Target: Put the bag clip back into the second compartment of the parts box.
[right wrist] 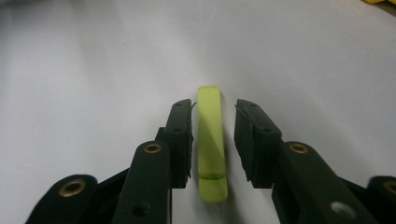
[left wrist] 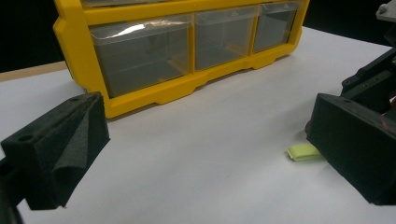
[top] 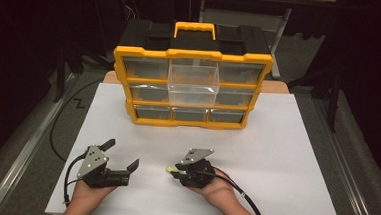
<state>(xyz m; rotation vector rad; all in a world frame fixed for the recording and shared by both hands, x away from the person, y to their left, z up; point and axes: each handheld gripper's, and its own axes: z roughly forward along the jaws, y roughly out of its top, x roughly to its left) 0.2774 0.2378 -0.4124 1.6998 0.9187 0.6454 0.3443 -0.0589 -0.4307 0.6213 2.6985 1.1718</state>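
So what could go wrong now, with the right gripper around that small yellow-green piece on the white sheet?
1. The right gripper has its jaws on both sides of the flat yellow-green plastic strip, apparently with small gaps; closing off-centre could push it aside.
2. The strip lies flat on the white paper sheet, so the jaws may scrape the sheet or slip over it.

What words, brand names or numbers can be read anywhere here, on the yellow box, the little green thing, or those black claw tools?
None can be read.
Yellow and black drawer organizer: no label or brand legible; its clear drawers are unmarked.
Yellow-green strip between the right gripper's jaws: plain, one thin line across it, no lettering.
Left gripper: bare black parts and grey plate, no markings.
White sheet: blank.
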